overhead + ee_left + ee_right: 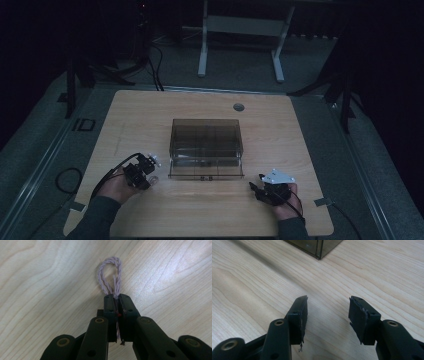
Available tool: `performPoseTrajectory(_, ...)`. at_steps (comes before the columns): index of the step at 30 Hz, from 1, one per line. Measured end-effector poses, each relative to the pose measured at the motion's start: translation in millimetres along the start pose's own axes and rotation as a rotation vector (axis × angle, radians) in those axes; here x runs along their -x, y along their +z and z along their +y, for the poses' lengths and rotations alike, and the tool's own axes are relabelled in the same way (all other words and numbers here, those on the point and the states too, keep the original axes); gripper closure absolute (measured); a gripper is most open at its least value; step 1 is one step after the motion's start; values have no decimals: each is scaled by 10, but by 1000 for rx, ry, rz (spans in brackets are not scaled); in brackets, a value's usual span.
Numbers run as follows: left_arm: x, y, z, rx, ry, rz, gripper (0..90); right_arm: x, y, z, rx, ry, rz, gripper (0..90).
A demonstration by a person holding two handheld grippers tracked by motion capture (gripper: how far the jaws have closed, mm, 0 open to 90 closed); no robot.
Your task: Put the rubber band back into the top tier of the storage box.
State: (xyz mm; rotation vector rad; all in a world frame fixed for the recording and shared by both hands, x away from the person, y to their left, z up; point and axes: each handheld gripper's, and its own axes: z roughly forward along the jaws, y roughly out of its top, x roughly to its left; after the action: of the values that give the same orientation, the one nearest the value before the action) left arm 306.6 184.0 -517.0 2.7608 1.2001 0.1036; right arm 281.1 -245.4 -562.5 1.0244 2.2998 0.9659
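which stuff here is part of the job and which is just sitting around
In the job:
- left gripper, shut on the twisted string loop
- smoky clear box at mid-table, possibly where the loop goes

Just there:
- right gripper, open over bare wood
- round grommet in the table
- white table frame behind

A smoky, see-through plastic drawer box stands mid-table and is the one real obstacle. Its shallow drawer tray sticks out toward the person, taking up the strip just in front of the box. The light wooden table lies bare to the left, right and behind the box. A small grey round cable cap sits flush behind the box, toward its right corner, and blocks nothing.
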Motion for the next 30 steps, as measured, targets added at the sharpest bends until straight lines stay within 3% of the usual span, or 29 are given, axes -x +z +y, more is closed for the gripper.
performPoseTrajectory(11, -60, -267, -34, 52, 1, 4, 860, 10, 10, -4, 1, 14, 5, 485)
performPoseTrajectory(30, -112, -612, -11, 66, 56, -24, 860, 43, 20, -14, 3, 52, 22, 469)
